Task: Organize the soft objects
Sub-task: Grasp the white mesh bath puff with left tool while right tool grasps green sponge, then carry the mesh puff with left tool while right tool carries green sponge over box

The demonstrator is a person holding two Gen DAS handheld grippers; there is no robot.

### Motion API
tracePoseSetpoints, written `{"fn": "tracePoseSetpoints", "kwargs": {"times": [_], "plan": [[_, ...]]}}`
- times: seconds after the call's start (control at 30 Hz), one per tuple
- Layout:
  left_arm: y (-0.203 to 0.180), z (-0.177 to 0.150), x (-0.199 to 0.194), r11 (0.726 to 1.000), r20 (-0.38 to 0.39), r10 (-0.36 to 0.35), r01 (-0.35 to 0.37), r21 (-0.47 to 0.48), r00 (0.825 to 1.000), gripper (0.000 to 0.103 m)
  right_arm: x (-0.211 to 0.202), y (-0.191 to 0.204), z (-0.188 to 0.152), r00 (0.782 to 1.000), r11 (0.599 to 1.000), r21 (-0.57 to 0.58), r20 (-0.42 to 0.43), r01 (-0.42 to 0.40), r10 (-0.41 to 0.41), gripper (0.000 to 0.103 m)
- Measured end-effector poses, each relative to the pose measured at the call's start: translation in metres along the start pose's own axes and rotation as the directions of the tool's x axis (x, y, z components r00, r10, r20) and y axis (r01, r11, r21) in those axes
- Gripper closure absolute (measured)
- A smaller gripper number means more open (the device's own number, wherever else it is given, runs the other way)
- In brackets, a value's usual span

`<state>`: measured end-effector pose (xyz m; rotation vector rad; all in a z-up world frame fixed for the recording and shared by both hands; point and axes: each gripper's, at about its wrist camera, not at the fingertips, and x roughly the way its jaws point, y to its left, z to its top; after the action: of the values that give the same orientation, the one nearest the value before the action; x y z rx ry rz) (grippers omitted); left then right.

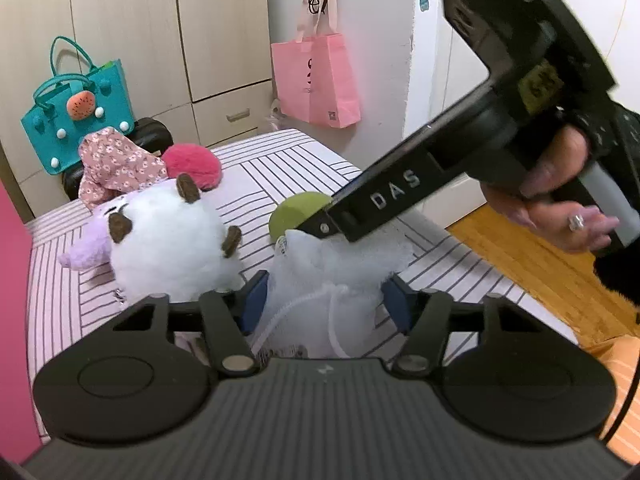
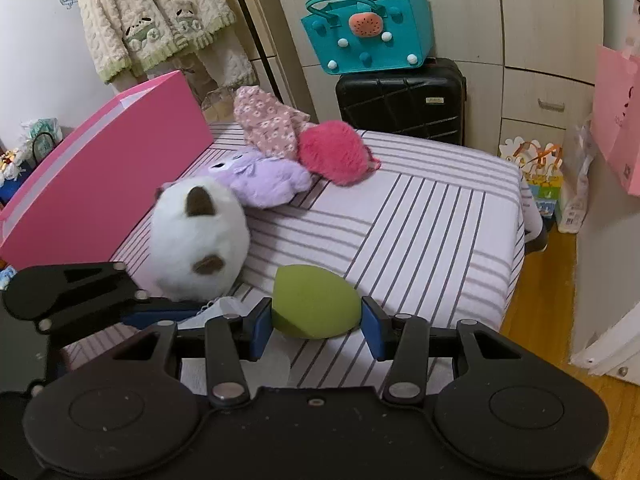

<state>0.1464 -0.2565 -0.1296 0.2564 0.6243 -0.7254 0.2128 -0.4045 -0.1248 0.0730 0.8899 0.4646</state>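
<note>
A white mesh bath pouf (image 1: 340, 276) with a cord lies on the striped bed, between the blue pads of my left gripper (image 1: 326, 300), which closes on it. A green egg-shaped sponge (image 2: 316, 300) sits between the pads of my right gripper (image 2: 316, 326); the pads touch its sides. The sponge also shows in the left wrist view (image 1: 298, 214), partly behind the right gripper's body. A round white plush (image 2: 200, 236), a purple plush (image 2: 264, 178), a pink fluffy ball (image 2: 334, 152) and a floral cloth (image 2: 268, 122) lie further back on the bed.
A pink box wall (image 2: 104, 172) stands along the bed's left side. A teal tote (image 2: 366, 36) sits on a black suitcase (image 2: 402, 102) beyond the bed. A pink bag (image 1: 316, 76) hangs on the wall. Wood floor (image 2: 536, 312) lies to the right.
</note>
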Motion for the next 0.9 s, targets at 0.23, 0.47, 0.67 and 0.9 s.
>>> {"fn": "tracePoseSetpoints", "kwargs": {"times": [0.23, 0.47, 0.67, 0.9], "plan": [[0.001, -0.005, 0.005, 1.0, -0.015, 0.0, 0.0, -0.018, 1.0, 0.067, -0.003, 0.004, -0.006, 1.0, 1.0, 0.027, 0.012, 0.007, -0.007, 0.051], [0.009, -0.002, -0.002, 0.997, -0.032, -0.011, 0.009, -0.076, 0.999, 0.071, -0.014, -0.002, -0.007, 0.996, 0.992, 0.122, 0.076, 0.029, -0.039, 0.051], [0.029, 0.004, -0.03, 0.99, -0.02, -0.04, 0.037, -0.136, 0.999, 0.071, -0.023, 0.003, -0.011, 0.995, 0.984, 0.167, 0.071, 0.059, -0.072, 0.051], [0.058, 0.004, -0.069, 0.977, -0.023, -0.071, 0.065, -0.204, 0.997, 0.071, -0.027, 0.029, -0.023, 0.997, 0.988, 0.138, 0.033, 0.069, -0.074, 0.051]]}}
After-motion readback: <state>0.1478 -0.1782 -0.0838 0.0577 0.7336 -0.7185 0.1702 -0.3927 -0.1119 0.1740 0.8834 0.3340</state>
